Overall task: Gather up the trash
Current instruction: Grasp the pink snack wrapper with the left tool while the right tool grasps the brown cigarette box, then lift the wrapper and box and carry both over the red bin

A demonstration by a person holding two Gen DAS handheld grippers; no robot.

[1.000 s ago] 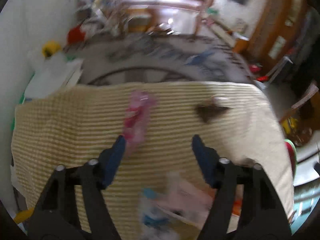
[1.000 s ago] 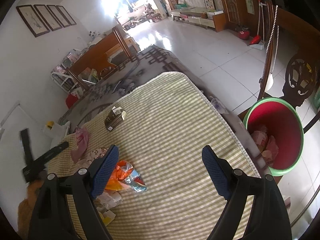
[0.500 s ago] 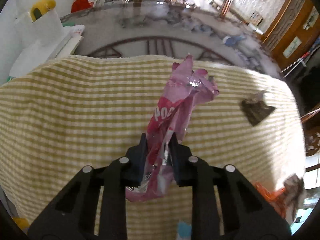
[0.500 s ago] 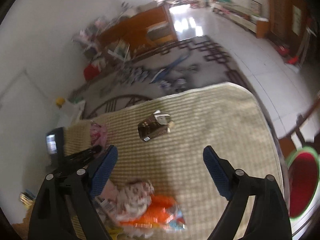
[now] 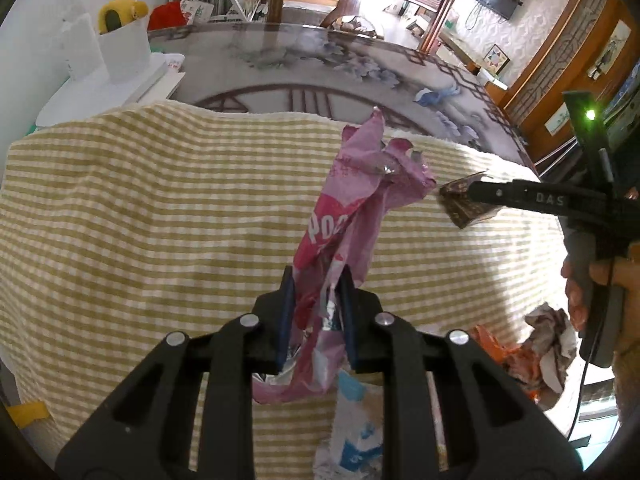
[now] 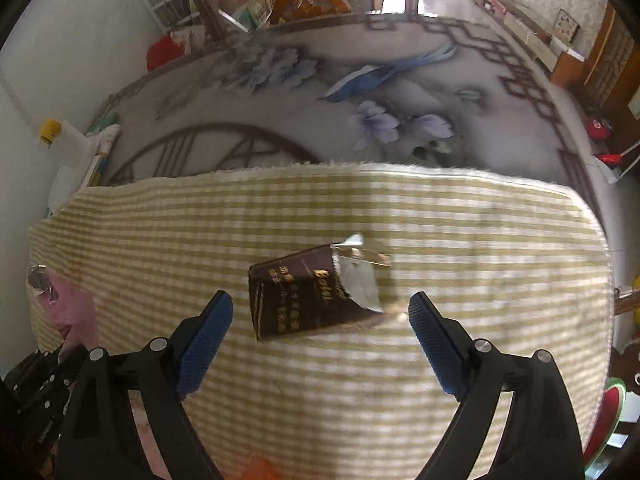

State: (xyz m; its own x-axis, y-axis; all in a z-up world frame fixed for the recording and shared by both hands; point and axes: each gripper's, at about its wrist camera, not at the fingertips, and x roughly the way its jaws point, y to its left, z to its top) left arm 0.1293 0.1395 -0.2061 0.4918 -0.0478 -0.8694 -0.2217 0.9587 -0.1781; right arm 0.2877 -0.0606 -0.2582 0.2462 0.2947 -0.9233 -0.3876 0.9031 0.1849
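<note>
left tool (image 5: 316, 312) pinched the pink wrapper (image 5: 352, 208) over the striped cloth (image 5: 140, 208) | right tool (image 6: 320, 340) was spread wide, straddling the brown packet (image 6: 308, 296) on that cloth

Box (image 6: 316, 292) on cloth (image 6: 480, 240), wrapper (image 5: 352, 216) to its left; crumpled scraps (image 5: 548, 344) nearer, right cloth edge.

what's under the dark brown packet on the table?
The dark brown packet lies flat on the yellow checked cloth, between the open right tongs. Whatever the cloth covers directly beneath it cannot be seen.
</note>
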